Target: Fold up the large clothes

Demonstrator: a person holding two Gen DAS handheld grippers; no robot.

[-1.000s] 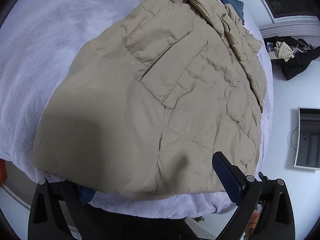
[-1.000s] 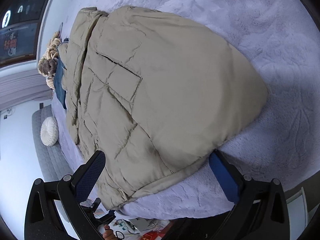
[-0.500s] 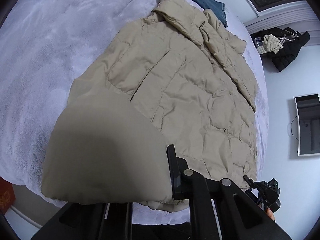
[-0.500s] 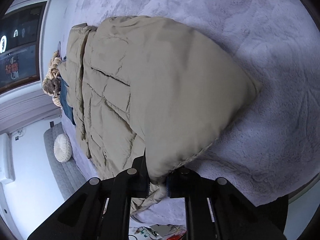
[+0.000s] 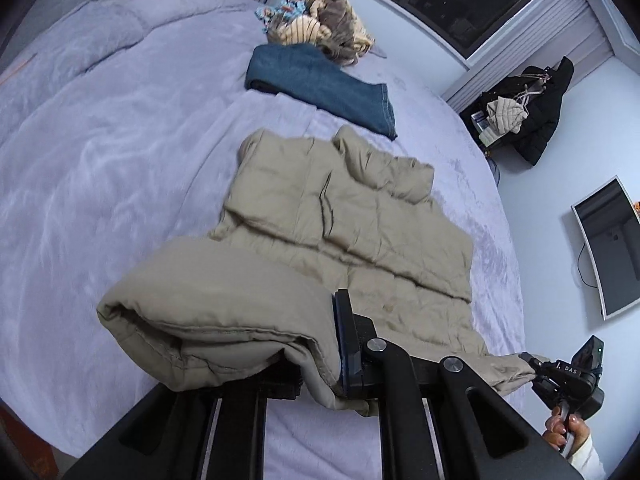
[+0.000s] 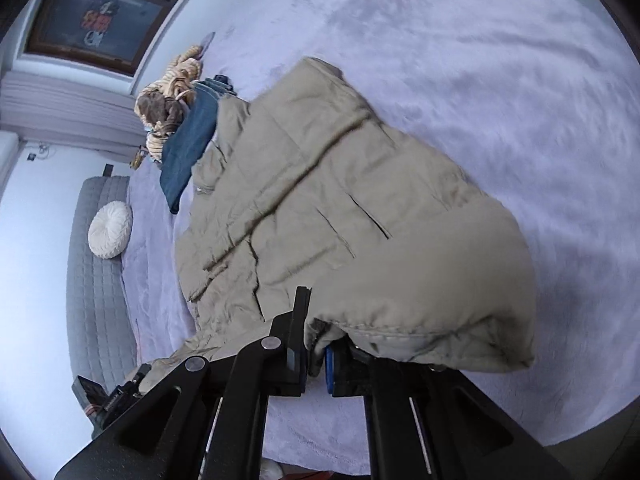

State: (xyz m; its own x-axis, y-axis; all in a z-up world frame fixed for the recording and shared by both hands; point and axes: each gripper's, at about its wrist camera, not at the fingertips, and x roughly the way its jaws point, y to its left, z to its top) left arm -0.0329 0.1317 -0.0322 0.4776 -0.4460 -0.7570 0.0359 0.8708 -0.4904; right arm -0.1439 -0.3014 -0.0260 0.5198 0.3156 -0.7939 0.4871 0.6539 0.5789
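Note:
A beige quilted puffer jacket [image 5: 344,232] lies on the lilac bed cover [image 5: 100,152], collar toward the far side. My left gripper [image 5: 316,364] is shut on one corner of its bottom hem and holds it lifted off the bed. My right gripper [image 6: 316,356] is shut on the other hem corner of the jacket [image 6: 340,208], also raised. The right gripper also shows at the lower right of the left wrist view [image 5: 568,380], pinching the hem. The hem bulges over both grippers and hides the left gripper's left finger.
Folded blue jeans [image 5: 320,84] and a heap of striped and patterned clothes [image 5: 320,28] lie beyond the collar. A round white cushion [image 6: 110,230] sits by the grey headboard [image 6: 96,280]. A dark coat [image 5: 536,108] and a wall monitor [image 5: 612,248] stand off the bed's right.
Both grippers closed on the jacket's bottom hem and lifted it. The hem has risen off the bed and moved toward the collar, so the jacket looks shorter.

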